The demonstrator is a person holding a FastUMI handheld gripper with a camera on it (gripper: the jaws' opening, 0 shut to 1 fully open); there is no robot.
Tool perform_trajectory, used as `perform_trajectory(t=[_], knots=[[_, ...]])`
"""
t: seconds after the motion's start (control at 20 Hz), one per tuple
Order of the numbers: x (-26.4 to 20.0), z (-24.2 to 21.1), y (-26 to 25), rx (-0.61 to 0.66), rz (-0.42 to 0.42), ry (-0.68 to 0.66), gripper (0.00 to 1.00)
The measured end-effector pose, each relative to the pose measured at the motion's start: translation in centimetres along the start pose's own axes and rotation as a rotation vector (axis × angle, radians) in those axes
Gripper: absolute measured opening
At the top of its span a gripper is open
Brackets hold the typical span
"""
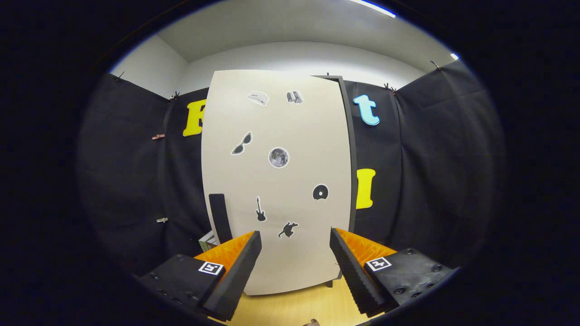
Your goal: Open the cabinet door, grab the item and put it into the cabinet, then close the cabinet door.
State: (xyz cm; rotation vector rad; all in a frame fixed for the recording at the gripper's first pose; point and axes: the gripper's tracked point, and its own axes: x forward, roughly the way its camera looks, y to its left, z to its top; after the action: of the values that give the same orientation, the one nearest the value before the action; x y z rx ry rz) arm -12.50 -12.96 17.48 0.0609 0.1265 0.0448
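Even overhead lighting from a ceiling strip lamp [372,7]; the pale cabinet door [276,181] is brightly lit and sharp, without glare. Fisheye distortion bows its straight edges. The spread fingers [295,253] appear slightly soft; dark cloth walls [435,172] lose detail.

A light wooden tabletop [294,308] is seen below and between the fingers of the gripper [295,246], which are spread wide apart with nothing held between them. A pale cabinet [276,181] is stood directly on the tabletop just ahead of the fingers. A small box-like item [207,241], partly hidden, is seen beyond the left finger beside the cabinet's foot.
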Motion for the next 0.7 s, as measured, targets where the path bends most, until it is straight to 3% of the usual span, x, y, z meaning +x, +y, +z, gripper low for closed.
perform_trajectory(t=[0.7], knots=[[-0.53,0.91,0.74,0.042,0.038,-0.026,0.98]])
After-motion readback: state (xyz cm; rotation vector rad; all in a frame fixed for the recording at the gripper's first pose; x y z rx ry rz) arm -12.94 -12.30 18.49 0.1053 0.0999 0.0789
